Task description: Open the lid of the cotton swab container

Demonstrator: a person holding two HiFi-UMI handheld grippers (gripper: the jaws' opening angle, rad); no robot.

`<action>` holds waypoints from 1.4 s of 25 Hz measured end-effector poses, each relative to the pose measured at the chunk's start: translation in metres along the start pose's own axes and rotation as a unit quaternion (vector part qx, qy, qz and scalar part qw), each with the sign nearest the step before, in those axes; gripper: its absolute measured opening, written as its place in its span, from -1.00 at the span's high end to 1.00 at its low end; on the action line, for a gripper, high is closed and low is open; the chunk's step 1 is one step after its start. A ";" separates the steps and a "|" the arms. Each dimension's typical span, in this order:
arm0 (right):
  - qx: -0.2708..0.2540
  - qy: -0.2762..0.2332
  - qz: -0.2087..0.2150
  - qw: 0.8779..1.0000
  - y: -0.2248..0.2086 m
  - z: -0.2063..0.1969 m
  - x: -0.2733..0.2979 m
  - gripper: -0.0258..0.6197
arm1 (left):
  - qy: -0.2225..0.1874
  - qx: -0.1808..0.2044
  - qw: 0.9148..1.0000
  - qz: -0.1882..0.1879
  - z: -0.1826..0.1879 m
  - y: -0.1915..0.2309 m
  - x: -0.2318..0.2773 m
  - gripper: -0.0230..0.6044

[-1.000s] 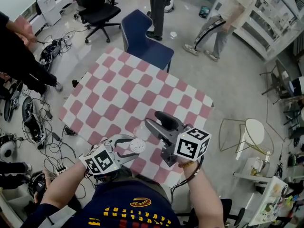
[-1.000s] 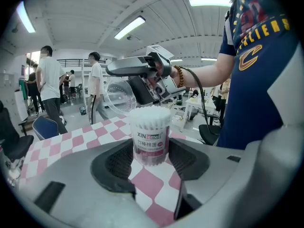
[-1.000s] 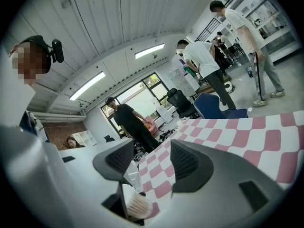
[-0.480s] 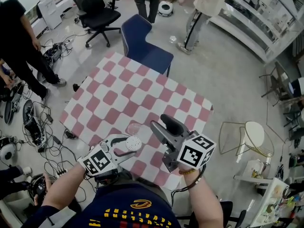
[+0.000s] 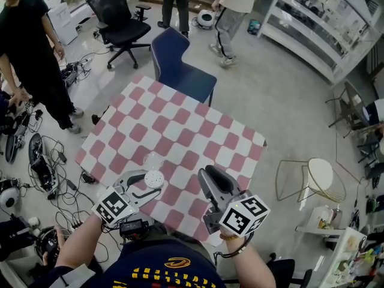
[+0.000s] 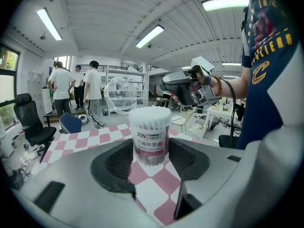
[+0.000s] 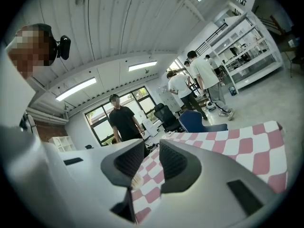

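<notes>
Left claw [image 5: 151,182] clamps the uncovered cotton swab container [image 6: 150,136]; tilting it may spill swabs [image 6: 149,114]. Right claw [image 7: 152,161], just narrowing, holds nothing.

The fingers [image 7: 176,163] of the right gripper [image 5: 207,174] have just been brought partway together, with nothing between them. That gripper has been drawn back from the cotton swab container [image 5: 154,178], which has been carried leftward between the fingers of the left gripper [image 5: 150,182].

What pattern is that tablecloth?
The tablecloth is a pink-and-white checkerboard. It shows best in the head view.
</notes>
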State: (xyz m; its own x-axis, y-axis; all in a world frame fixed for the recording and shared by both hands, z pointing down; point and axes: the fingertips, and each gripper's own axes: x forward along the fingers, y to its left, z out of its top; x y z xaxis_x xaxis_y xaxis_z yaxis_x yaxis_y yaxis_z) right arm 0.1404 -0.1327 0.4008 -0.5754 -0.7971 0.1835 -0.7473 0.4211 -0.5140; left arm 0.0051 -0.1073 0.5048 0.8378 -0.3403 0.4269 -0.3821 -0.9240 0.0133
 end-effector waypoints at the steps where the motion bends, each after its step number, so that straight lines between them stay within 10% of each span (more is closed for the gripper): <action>1: 0.000 -0.002 0.001 1.000 0.001 -0.001 -0.002 0.65 | -0.002 -0.001 1.000 0.004 0.001 0.002 -0.001 0.17; 3: -0.003 -0.006 0.004 1.000 0.004 -0.002 -0.006 0.89 | -0.006 -0.003 1.000 0.010 0.003 0.005 -0.002 0.17; 35: -0.127 -0.019 -0.039 0.991 0.017 -0.002 -0.018 0.89 | -0.013 -0.021 1.000 0.018 0.008 0.007 0.003 0.17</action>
State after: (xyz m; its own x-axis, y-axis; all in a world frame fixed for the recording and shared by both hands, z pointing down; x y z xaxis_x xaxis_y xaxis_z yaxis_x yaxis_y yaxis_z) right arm 0.1371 -0.1105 0.3910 -0.5038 -0.8449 0.1801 -0.8509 0.4495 -0.2718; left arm 0.0076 -0.1164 0.4987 0.8325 -0.3790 0.4040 -0.4282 -0.9030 0.0353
